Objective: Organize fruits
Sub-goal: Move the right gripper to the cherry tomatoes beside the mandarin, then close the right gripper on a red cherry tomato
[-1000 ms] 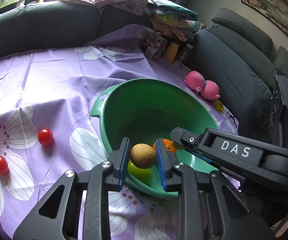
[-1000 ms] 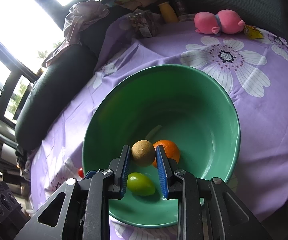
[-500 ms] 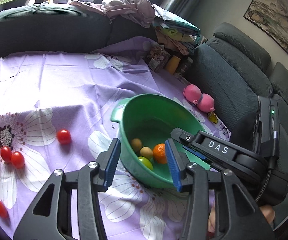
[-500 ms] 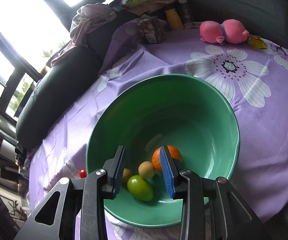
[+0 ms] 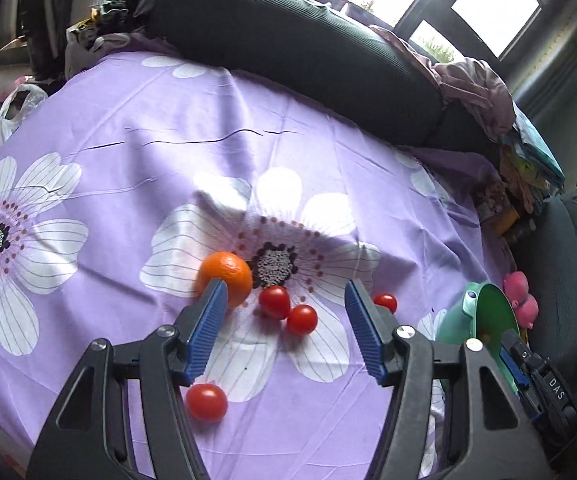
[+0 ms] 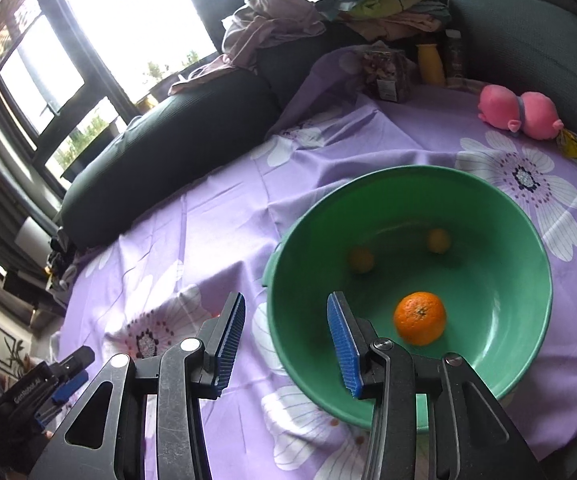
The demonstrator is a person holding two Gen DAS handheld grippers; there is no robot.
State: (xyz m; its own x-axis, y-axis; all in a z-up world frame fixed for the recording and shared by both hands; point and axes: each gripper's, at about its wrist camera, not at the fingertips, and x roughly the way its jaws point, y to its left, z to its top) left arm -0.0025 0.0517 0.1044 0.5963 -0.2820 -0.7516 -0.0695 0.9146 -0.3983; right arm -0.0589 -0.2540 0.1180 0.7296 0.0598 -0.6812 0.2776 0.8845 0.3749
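My left gripper (image 5: 284, 330) is open and empty above the purple flowered cloth (image 5: 168, 168). Between and just beyond its fingers lie two cherry tomatoes (image 5: 274, 302) (image 5: 302, 319). An orange (image 5: 224, 278) sits by the left fingertip, one tomato (image 5: 385, 303) right of the right finger and one (image 5: 206, 402) near the camera. My right gripper (image 6: 288, 344) is open and empty at the near left rim of the green bowl (image 6: 288, 248). The bowl holds an orange (image 6: 420, 318) and two small brown fruits (image 6: 361, 260) (image 6: 438, 240). The bowl's edge (image 5: 484, 312) shows far right in the left wrist view.
A dark sofa (image 5: 288, 40) runs along the table's far side, with piled clothes (image 6: 280, 28). A pink plush pig (image 6: 520, 114), a yellow bottle (image 6: 430, 64) and a snack packet (image 6: 384, 74) lie beyond the bowl. Plastic bags (image 5: 12, 108) sit off the left edge.
Both grippers opened and dropped their brown fruits into the bowl. The left gripper swung left to the tomatoes and orange. The right gripper drew back to the bowl's rim.
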